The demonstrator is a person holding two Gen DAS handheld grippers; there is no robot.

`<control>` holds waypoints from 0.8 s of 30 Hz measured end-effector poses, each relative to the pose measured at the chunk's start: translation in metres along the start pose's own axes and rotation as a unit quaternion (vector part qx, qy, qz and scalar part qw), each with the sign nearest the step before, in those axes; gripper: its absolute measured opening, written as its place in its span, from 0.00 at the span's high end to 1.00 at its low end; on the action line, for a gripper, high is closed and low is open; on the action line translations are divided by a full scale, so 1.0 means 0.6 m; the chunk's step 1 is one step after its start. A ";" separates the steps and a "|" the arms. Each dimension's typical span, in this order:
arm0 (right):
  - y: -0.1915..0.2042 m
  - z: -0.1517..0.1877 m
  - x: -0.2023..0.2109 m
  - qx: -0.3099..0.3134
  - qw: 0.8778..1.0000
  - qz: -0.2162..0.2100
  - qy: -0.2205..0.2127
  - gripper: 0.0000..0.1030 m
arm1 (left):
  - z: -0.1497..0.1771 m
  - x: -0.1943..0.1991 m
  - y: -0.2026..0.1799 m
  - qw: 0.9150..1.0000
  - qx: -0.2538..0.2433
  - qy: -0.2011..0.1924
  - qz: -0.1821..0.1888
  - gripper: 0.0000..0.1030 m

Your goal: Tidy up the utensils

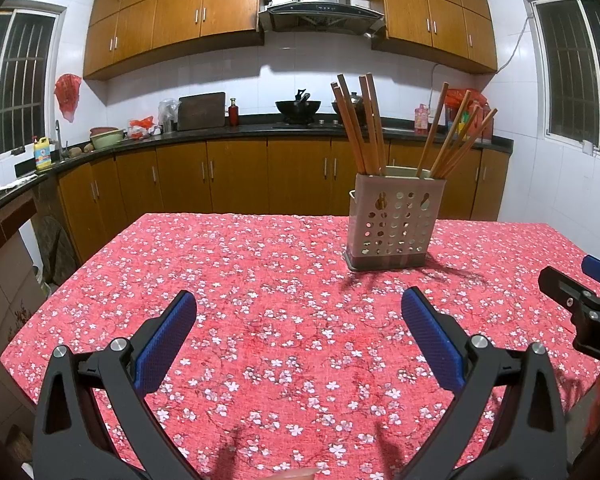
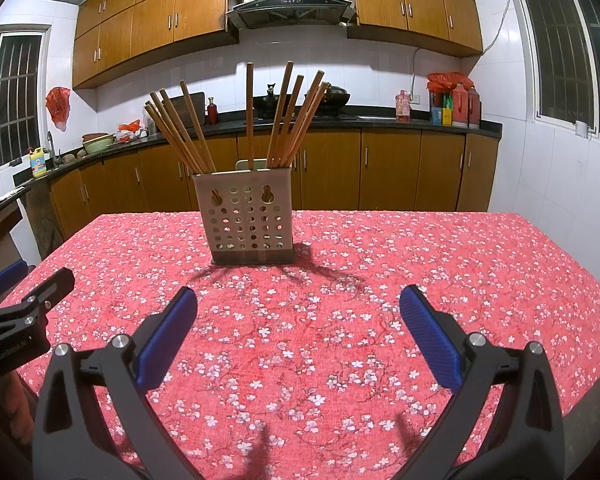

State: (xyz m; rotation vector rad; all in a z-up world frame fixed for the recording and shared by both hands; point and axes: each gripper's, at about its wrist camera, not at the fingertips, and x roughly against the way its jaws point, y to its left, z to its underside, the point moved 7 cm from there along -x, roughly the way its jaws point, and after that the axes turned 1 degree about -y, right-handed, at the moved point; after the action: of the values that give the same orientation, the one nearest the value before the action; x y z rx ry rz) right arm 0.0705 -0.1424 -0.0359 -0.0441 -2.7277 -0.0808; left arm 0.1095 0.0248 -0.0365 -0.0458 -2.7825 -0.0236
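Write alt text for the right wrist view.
A perforated utensil holder full of wooden chopsticks stands upright on a table under a red floral tablecloth. The right gripper hovers in front, jaws open and empty; the left gripper shows at the left edge.

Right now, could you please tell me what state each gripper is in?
Left gripper: open, holding nothing.
Right gripper: open, holding nothing.
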 end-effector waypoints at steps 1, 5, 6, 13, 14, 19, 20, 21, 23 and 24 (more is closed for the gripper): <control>0.001 0.000 0.000 0.000 1.000 0.000 0.000 0.04 | 0.001 0.000 0.000 1.000 0.000 0.000 0.000 0.02; 0.001 0.000 0.000 0.000 1.000 0.000 0.000 0.04 | 0.000 0.000 0.000 1.000 0.000 0.000 0.000 0.02; 0.000 0.000 0.000 0.000 1.000 0.000 0.000 0.04 | 0.000 0.000 0.000 1.000 0.000 0.001 0.000 0.02; 0.000 0.000 0.000 -0.001 1.000 0.000 0.001 0.04 | -0.002 0.000 0.001 1.000 0.000 0.000 0.000 0.02; 0.001 0.000 0.001 0.000 1.000 0.000 0.000 0.04 | -0.002 0.000 0.001 1.000 0.000 0.000 0.000 0.02; 0.000 0.001 0.001 -0.001 1.000 0.000 0.001 0.04 | 0.002 -0.002 0.002 1.000 0.001 0.002 -0.001 0.02; 0.001 0.001 0.001 -0.001 1.000 0.000 0.001 0.04 | 0.002 -0.002 0.001 1.000 0.001 0.001 -0.001 0.02; 0.000 0.000 0.001 -0.001 1.000 0.000 0.001 0.04 | 0.003 -0.002 0.001 1.000 0.001 0.002 -0.001 0.02; 0.001 0.001 0.001 -0.001 1.000 0.000 0.001 0.04 | 0.002 -0.002 0.001 1.000 0.001 0.002 -0.001 0.02; 0.001 0.001 0.001 -0.001 1.000 0.000 0.001 0.04 | 0.003 -0.002 0.001 1.000 0.001 0.002 -0.001 0.02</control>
State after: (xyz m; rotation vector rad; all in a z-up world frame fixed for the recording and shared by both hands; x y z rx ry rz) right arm 0.0697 -0.1418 -0.0359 -0.0441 -2.7262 -0.0832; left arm 0.1101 0.0255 -0.0384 -0.0429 -2.7780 -0.0227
